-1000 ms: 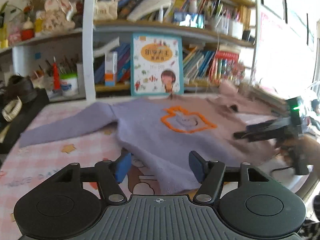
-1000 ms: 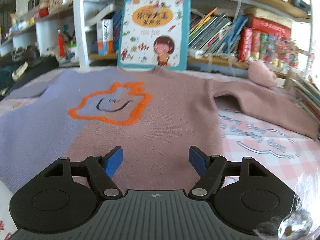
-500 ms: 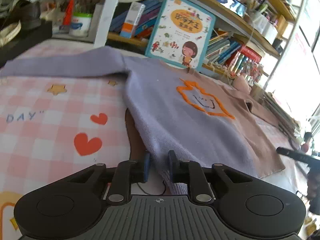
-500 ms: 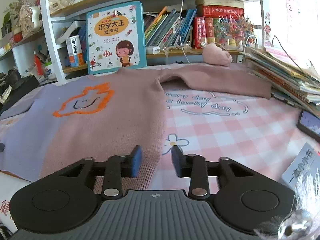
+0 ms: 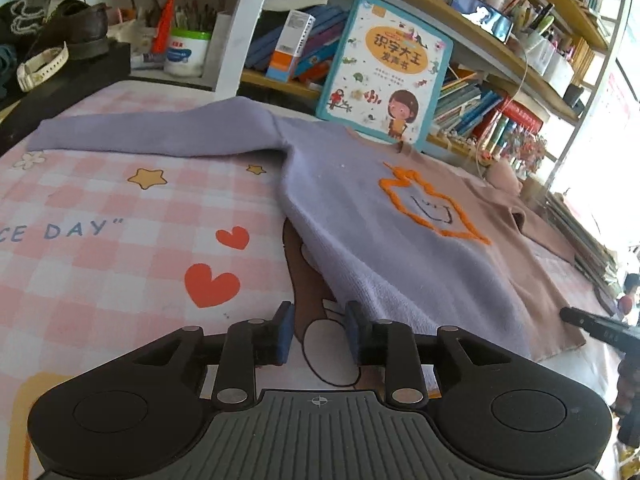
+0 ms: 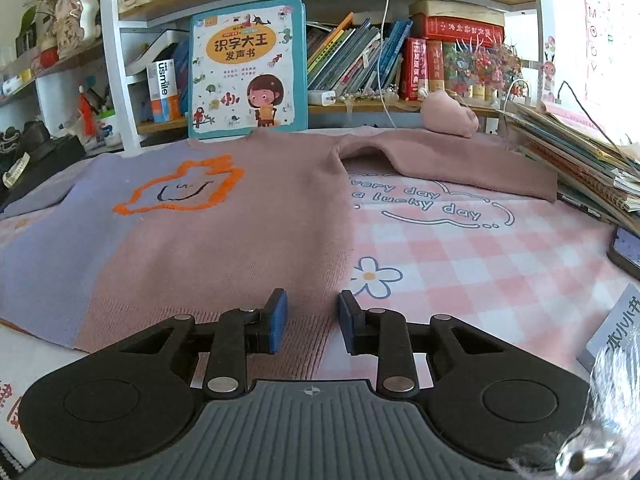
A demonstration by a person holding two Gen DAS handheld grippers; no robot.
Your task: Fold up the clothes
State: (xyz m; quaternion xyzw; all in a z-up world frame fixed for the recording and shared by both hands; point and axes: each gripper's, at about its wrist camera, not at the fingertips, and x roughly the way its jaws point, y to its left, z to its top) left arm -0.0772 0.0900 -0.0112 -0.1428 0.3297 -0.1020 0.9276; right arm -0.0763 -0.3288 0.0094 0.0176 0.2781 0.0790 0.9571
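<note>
Sweater [image 6: 224,240] soft, light, floppy; take it at hem corners. Left gripper [image 5: 318,334] jaws opening, empty; right gripper [image 6: 312,322] jaws part-spread over the hem, not pinching.

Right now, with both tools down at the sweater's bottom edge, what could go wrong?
1. The left tool is opening with only tablecloth between its jaws; the sweater lies just beside them, so it may miss or pinch the cloth.
2. The right tool has the flat hem between open jaws and may catch one layer only.
3. The pink sleeve ends beside a stack of books; folding could drag against it.
</note>
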